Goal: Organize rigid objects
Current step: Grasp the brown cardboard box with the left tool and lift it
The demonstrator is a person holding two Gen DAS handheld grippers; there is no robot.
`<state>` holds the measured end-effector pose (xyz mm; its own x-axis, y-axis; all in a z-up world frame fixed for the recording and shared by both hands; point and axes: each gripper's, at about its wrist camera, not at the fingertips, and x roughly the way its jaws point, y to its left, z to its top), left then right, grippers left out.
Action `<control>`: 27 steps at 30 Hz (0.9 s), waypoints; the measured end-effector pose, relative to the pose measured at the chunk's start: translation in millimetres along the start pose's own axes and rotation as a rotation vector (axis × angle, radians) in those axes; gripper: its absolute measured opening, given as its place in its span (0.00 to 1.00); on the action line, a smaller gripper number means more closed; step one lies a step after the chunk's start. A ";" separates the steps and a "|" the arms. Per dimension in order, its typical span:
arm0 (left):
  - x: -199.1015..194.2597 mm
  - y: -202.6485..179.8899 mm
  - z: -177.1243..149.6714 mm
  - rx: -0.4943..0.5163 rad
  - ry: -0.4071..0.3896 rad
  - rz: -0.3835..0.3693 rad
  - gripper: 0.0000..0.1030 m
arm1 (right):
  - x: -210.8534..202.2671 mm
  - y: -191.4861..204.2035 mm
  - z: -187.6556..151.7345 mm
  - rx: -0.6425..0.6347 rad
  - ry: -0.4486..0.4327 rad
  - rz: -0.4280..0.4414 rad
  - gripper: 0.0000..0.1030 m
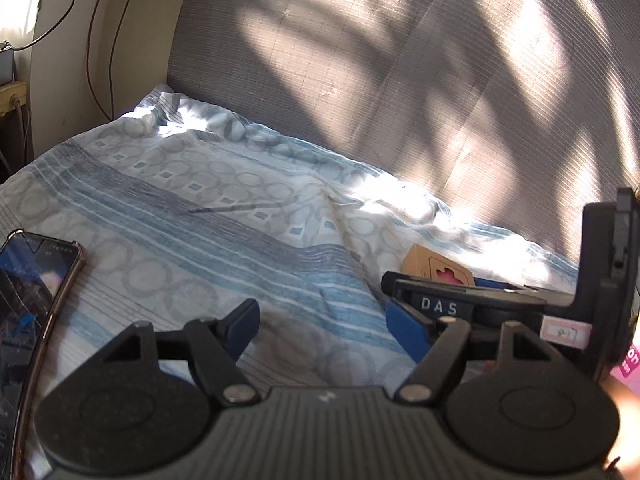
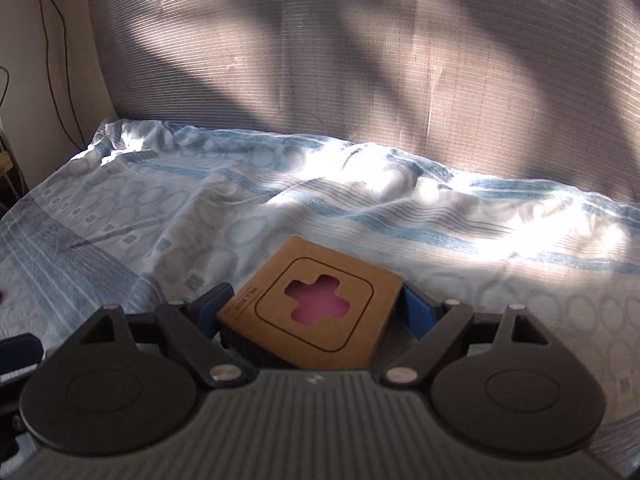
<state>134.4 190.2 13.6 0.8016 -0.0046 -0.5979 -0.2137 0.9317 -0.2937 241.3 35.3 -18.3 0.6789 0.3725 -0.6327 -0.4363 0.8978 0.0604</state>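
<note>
Showing pink cross cutout, brown box [image 2: 316, 306].

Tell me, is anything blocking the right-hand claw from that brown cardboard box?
Nothing visible. The cardboard box already sits between the right gripper's blue fingers on the bedsheet.

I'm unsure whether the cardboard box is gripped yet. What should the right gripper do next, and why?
Probably close the right gripper on the cardboard box. The box lies flat on the bedsheet between the blue pads, and whether they touch its sides can't be told. The left gripper is open over bare sheet.
</note>
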 end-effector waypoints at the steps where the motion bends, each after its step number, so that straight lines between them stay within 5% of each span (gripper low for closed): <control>1: 0.1 -1.5 -0.9 0.007 0.002 -0.010 0.72 | -4.5 -0.2 -4.7 -0.016 0.001 0.006 0.86; 11: 2.7 -14.7 -9.2 0.063 0.039 -0.118 0.73 | -93.7 -21.5 -74.4 -0.155 0.011 0.128 0.86; 18: 4.4 -30.7 -21.1 0.131 0.103 -0.274 0.77 | -162.0 -37.1 -125.5 -0.205 -0.005 0.173 0.86; 27: 5.2 -42.9 -32.1 0.191 0.132 -0.347 0.80 | -199.9 -60.9 -162.9 -0.108 -0.024 0.154 0.88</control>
<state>129.9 138.6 -0.9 0.7267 -0.3652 -0.5817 0.1738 0.9171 -0.3587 35.9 -132.1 -21.2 0.6125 0.5099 -0.6040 -0.5958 0.8000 0.0712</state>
